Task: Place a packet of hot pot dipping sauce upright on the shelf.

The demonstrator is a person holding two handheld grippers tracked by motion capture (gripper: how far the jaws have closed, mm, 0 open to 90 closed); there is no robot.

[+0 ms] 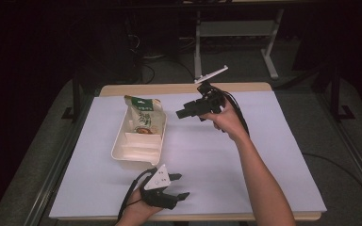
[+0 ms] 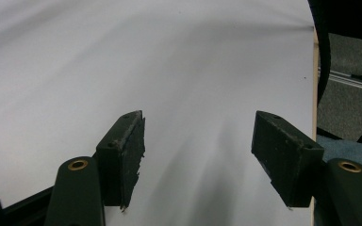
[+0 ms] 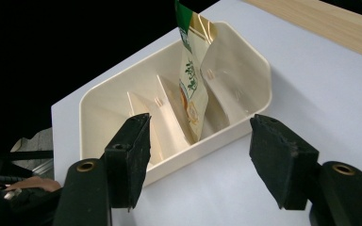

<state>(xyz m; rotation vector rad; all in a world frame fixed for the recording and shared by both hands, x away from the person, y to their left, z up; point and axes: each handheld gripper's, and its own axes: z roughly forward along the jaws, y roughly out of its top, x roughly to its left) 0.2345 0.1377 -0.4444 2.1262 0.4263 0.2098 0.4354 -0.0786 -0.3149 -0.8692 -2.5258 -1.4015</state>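
Cream divided tray [image 1: 119,146] holds the snack pouch [image 1: 143,114] leaning upright in its far compartment, and we judge placing done: our right gripper [image 1: 184,113] hangs beside it, jaws spread and empty, left gripper [image 1: 179,185] open too, so next we withdraw.

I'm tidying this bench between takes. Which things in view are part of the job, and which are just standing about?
Part of the job:
- snack packet, standing tilted in the tray
- cream divided tray
- right gripper, fingers apart, empty, beside the tray
- left gripper, fingers apart, empty, over the table's near edge

Just standing about:
- white table cover
- white stand legs on the floor behind the table
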